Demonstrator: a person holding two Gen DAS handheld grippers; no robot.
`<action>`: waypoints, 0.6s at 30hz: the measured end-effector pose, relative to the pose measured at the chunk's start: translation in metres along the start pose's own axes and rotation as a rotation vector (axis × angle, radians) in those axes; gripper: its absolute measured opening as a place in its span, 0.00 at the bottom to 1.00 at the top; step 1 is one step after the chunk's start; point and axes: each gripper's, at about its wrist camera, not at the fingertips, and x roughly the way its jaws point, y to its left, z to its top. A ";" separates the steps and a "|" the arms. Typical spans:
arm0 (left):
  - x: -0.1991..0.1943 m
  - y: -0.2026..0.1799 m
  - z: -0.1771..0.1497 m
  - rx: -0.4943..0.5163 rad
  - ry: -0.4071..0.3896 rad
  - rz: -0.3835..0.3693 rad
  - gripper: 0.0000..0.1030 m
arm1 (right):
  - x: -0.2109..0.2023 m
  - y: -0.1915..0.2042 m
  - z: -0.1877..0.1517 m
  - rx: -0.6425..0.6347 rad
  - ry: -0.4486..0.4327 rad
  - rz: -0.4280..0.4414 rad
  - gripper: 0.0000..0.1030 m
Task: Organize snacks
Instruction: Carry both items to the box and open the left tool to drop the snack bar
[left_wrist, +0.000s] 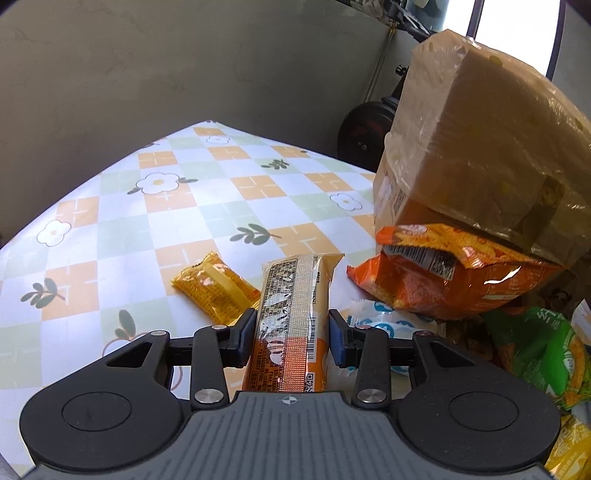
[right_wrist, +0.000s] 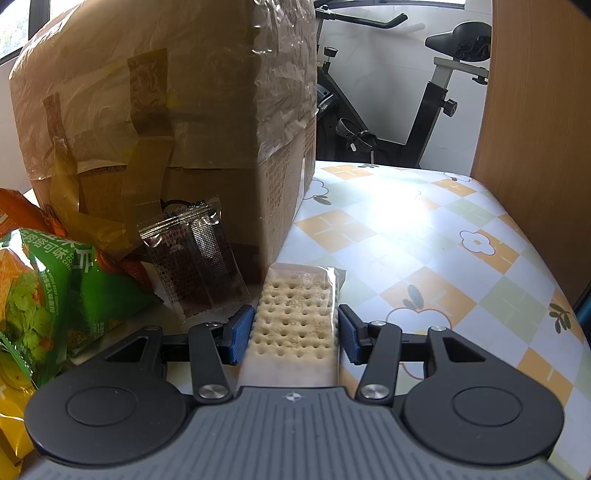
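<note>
My left gripper (left_wrist: 291, 338) is shut on a long orange-and-cream biscuit pack (left_wrist: 293, 306), held over the checked tablecloth (left_wrist: 166, 206). A small yellow snack packet (left_wrist: 214, 291) lies just left of it. An orange chip bag (left_wrist: 443, 273) leans against the taped cardboard box (left_wrist: 480, 147) on the right. My right gripper (right_wrist: 295, 332) is shut on a clear-wrapped cracker pack (right_wrist: 295, 325), right beside the corner of the same box (right_wrist: 166, 129). A clear dark sachet (right_wrist: 195, 254) leans on the box and a green snack bag (right_wrist: 66, 288) lies left of it.
A green bag (left_wrist: 543, 354) and a white-and-blue packet (left_wrist: 380, 321) lie at the left view's right side. An exercise bike (right_wrist: 424, 110) stands beyond the table's far edge. A wooden panel (right_wrist: 535, 129) rises at the right of the tablecloth (right_wrist: 443, 240).
</note>
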 end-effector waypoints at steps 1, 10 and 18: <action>-0.002 -0.001 0.001 0.001 -0.006 0.002 0.41 | 0.000 0.000 0.000 0.002 0.000 0.002 0.50; -0.018 -0.004 0.015 0.018 -0.067 0.013 0.41 | -0.008 -0.010 0.002 0.070 -0.023 -0.005 0.49; -0.035 -0.010 0.042 0.044 -0.155 0.022 0.41 | -0.033 -0.024 0.012 0.139 -0.098 -0.020 0.49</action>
